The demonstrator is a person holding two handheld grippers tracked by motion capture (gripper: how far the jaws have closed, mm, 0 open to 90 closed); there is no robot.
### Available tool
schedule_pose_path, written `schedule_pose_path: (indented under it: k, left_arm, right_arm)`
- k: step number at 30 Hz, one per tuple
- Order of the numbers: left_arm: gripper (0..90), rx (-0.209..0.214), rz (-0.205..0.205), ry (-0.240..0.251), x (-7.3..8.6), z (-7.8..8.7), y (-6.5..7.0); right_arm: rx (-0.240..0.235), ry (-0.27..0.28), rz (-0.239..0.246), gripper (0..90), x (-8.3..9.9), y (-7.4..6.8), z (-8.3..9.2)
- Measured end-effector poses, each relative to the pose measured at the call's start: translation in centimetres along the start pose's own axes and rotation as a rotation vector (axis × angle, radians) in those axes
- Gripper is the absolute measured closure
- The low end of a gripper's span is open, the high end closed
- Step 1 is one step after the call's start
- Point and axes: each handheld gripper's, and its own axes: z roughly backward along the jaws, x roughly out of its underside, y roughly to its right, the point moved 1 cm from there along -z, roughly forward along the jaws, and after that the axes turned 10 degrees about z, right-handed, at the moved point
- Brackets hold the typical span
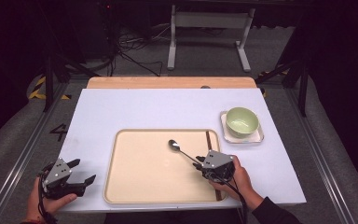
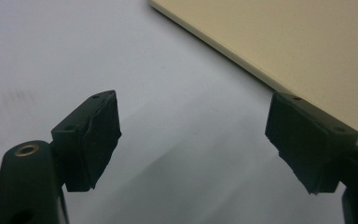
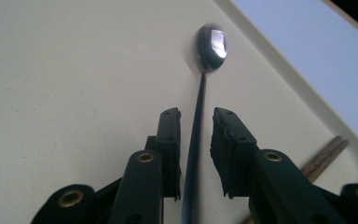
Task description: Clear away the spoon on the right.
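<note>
A metal spoon (image 1: 174,145) lies on the cream tray (image 1: 140,182), bowl end toward the far side. Its handle runs back between the jaws of my right gripper (image 1: 198,164). In the right gripper view the spoon (image 3: 212,44) has its handle in the gap of the right gripper (image 3: 196,116), close to the left pad, with daylight beside the right pad; the jaws stand open a little. My left gripper (image 1: 84,170) rests wide open over the white table left of the tray. The left gripper (image 2: 193,135) has nothing between its pads.
A green bowl (image 1: 242,121) sits on a small white square plate (image 1: 224,131) at the right, off the tray. Brown chopsticks (image 1: 208,140) lie along the tray's right side, also seen as chopsticks (image 3: 319,161). The tray's edge (image 2: 242,56) passes beside the left gripper.
</note>
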Motion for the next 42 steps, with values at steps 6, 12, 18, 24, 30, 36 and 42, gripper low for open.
schedule_pose_path:
  k: [6,12,18,24,30,36,42]
  left_arm:
    - [18.9,-0.002,0.002,0.000,0.0,0.0,0.0]
    - [18.9,-0.005,0.001,-0.011,0.0,-0.2,0.0]
    - [18.9,-0.003,0.000,-0.013,0.0,-0.2,0.0]
    - [18.9,0.002,-0.002,-0.012,0.0,-0.2,-0.1]
    - [18.9,0.000,-0.003,-0.014,0.0,-0.2,0.0]
    - [18.9,0.000,-0.003,-0.012,0.0,-0.2,0.1]
    - [18.9,0.005,0.001,-0.013,0.0,-0.2,0.1]
  right_arm:
    - [-0.046,0.002,-0.057,70.4,0.1,0.6,-0.3]
    - [-0.109,0.034,-0.060,90.0,-1.2,2.5,-1.3]
    - [-0.161,-0.012,0.015,89.3,-2.6,3.2,-4.8]
    - [-0.164,-0.039,-0.024,90.0,-2.4,4.1,-7.0]
    - [-0.115,-0.087,-0.092,90.0,-1.4,5.2,-6.3]
    - [-0.064,-0.132,-0.177,89.6,-0.2,6.2,-5.3]
    - [-0.047,-0.148,-0.192,88.5,0.2,6.5,-4.9]
